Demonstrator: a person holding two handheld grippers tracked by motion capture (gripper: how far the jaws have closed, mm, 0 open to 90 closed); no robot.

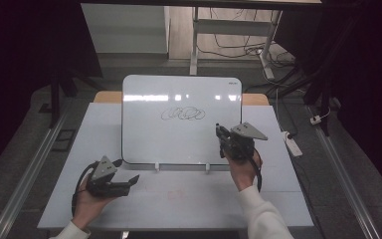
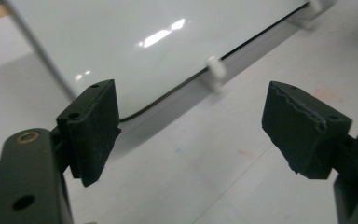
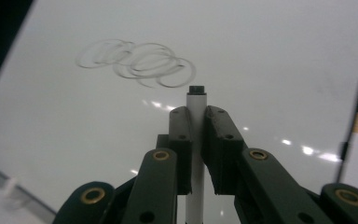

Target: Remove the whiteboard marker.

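A white whiteboard stands tilted on the table, with overlapping grey loops drawn near its middle. My right gripper is in front of the board's right part, shut on a white marker. The marker's dark tip points at the board just below and right of the loops; whether it touches I cannot tell. My left gripper rests low over the table in front of the board's lower left corner. Its jaws stand wide apart with nothing between them, facing the board's bottom edge.
The board sits in two small white clips on a pale table. A white power strip lies on the floor to the right. Desk legs and cables are beyond the table's far edge.
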